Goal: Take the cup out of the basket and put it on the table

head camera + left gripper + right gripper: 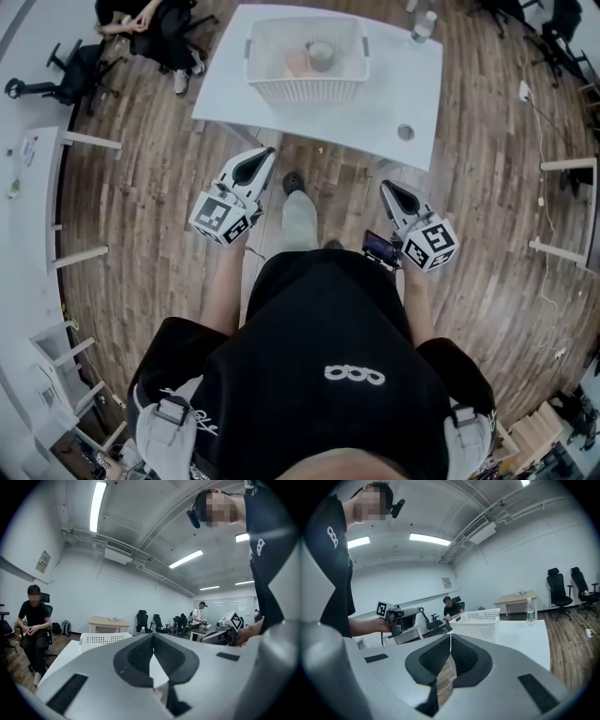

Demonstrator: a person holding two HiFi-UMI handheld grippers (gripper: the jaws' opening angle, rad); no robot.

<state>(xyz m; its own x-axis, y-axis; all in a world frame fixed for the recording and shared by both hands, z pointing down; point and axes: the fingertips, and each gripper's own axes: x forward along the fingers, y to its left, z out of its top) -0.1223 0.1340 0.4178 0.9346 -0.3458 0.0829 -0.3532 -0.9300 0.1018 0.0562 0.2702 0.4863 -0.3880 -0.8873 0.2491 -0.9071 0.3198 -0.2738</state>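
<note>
A white perforated basket (305,89) stands on the white table (384,108) ahead of me. Inside it are a grey-green cup (321,54) and a pinkish object (296,62) beside it. My left gripper (265,154) hangs short of the table's near edge, jaws shut and empty. My right gripper (385,186) is level with it on the right, also shut on nothing. In the left gripper view the shut jaws (153,639) point toward the basket (104,639). The right gripper view shows the closed jaws (450,638) with the basket (476,623) beyond; the cup is hidden there.
A water bottle (424,25) stands at the table's far right corner and a small round object (405,132) lies near its front right. A person sits on a chair (155,23) to the table's left. White desks (42,197) line the left side of the wood floor.
</note>
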